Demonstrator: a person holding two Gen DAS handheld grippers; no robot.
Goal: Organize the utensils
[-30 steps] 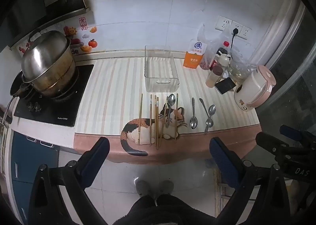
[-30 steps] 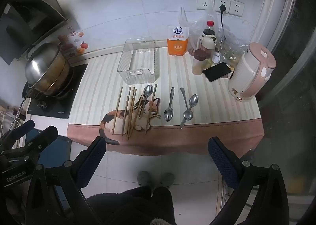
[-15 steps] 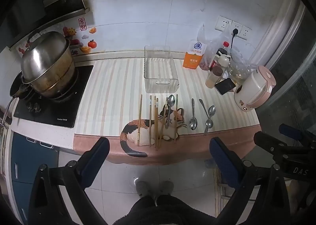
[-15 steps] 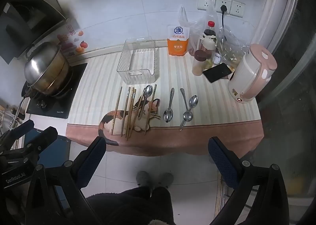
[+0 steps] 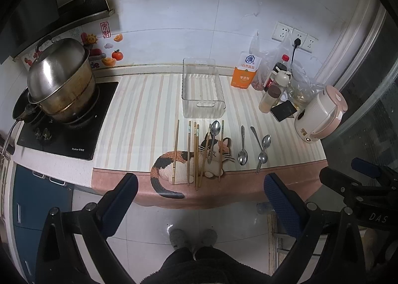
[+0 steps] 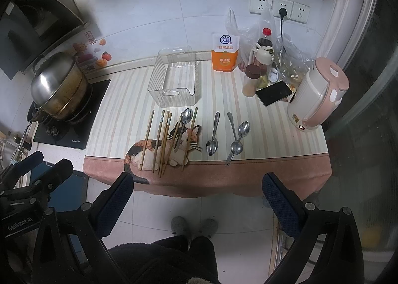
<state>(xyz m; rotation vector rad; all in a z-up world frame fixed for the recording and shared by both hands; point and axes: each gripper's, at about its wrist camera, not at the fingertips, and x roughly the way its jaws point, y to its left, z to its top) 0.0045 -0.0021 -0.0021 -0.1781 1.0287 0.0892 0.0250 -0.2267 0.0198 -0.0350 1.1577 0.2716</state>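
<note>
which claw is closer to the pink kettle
Right, though only by a little. The right claw hangs off the counter edge, below and left of the kettle. The left claw sits further left, toward the stove side. Both are open and well short of it.

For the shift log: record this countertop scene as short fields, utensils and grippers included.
surface: striped mat with cat print
chopsticks: six, loose on the cat print
spoons: four; one among the chopsticks, one alone, two crossed
container: clear bin, empty, behind the utensils
left gripper: open, holds nothing, short of the counter
right gripper: open, holds nothing
</note>
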